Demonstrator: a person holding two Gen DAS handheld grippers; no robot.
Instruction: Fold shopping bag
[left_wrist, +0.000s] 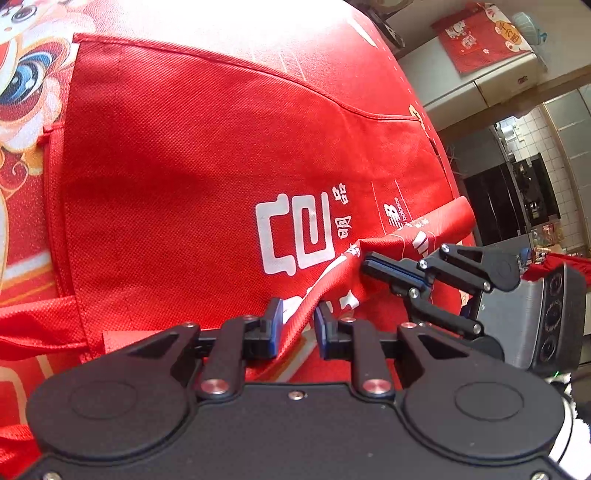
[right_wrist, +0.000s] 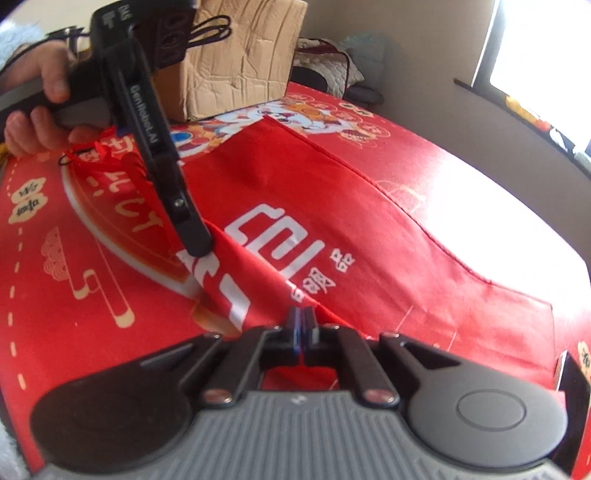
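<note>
A red non-woven shopping bag (left_wrist: 184, 166) with a white logo (left_wrist: 295, 236) lies flat on a red printed tablecloth (right_wrist: 55, 277). Its near edge is lifted into a fold (right_wrist: 258, 280). My right gripper (right_wrist: 303, 328) is shut on that folded edge; in the left wrist view it (left_wrist: 369, 266) pinches the fabric from the right. My left gripper (left_wrist: 298, 319) straddles the same raised edge, jaws apart, with the cloth running between its blue pads (left_wrist: 277, 314). Seen from the right wrist, the left gripper (right_wrist: 197, 247) tips down onto the fold, held by a hand (right_wrist: 44, 92).
A cardboard box (right_wrist: 236, 55) stands at the far end of the table, beyond the bag. The table's edge (left_wrist: 436, 122) drops off toward a kitchen area with a pale fridge (left_wrist: 498, 77). A bag handle (left_wrist: 37, 317) lies to the left.
</note>
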